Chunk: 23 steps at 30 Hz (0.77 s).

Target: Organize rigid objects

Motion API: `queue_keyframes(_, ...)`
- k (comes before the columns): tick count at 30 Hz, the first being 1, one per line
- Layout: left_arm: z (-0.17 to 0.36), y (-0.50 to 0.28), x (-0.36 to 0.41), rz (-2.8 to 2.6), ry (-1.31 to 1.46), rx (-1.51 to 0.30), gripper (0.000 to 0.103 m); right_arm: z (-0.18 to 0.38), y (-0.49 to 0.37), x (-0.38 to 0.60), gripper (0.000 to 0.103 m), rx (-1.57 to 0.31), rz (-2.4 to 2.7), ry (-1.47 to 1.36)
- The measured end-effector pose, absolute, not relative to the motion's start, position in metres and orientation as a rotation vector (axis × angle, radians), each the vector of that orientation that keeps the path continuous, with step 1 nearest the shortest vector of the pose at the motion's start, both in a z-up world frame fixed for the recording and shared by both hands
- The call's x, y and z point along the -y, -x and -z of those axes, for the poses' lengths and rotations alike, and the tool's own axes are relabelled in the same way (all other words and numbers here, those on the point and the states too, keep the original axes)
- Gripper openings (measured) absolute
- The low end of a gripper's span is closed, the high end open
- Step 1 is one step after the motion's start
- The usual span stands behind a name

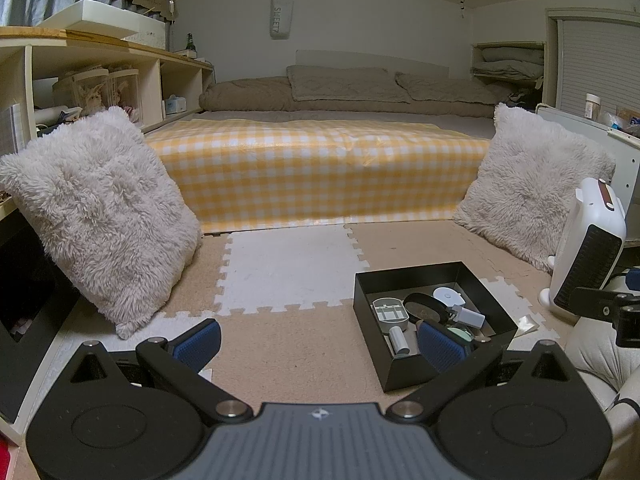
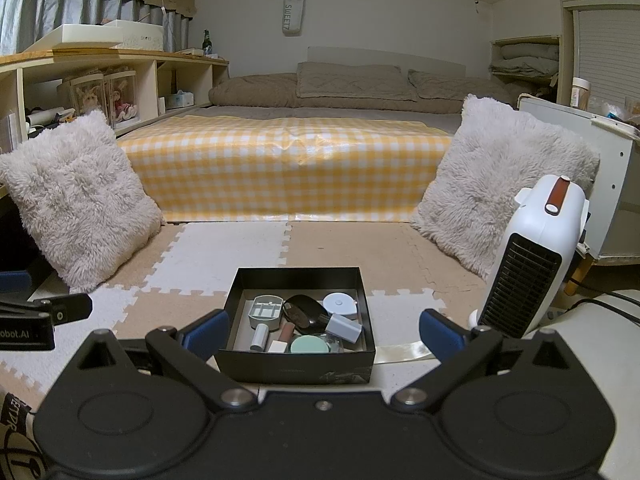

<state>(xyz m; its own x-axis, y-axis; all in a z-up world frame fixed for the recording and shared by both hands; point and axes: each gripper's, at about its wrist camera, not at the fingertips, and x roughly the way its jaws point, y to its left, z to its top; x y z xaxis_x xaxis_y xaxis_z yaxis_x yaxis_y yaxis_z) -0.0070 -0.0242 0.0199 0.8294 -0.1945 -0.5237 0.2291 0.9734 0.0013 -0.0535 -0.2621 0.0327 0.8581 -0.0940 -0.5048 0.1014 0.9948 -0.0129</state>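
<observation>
Right wrist view has the right tongs (image 2: 322, 334) spread wide and holding nothing, one blue pad on each side of a black box (image 2: 298, 366) that sits on the foam floor mat (image 2: 224, 248) just ahead. Inside the box lie a grey tray (image 2: 266, 311), a black oval case (image 2: 305, 311), a round white piece (image 2: 339, 304), a grey plug (image 2: 345, 328), a green disc (image 2: 310, 346) and a small white cylinder (image 2: 260, 337). Right of these tongs stands a white heater (image 2: 528, 264). Left tongs (image 1: 320, 346) are also wide open and empty, with the box ahead and to their right; a fluffy pillow (image 1: 100, 216) leans to their left
</observation>
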Motion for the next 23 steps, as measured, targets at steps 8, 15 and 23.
queue_keyframes(8, -0.0204, 0.0067, 0.0244, 0.225, -0.065, -0.549, 0.103, -0.033, 0.0536, 0.2615, 0.103, -0.529, 0.101, -0.015)
queue_keyframes(15, -0.0197, 0.0068, 0.0236, 0.223, -0.061, -0.55, 0.103, -0.0331, 0.0539, 0.2612, 0.103, -0.53, 0.101, -0.015)
queue_keyframes(23, -0.016, 0.009, 0.0208, 0.218, -0.059, -0.55, 0.103, -0.0331, 0.0539, 0.2613, 0.103, -0.529, 0.101, -0.016)
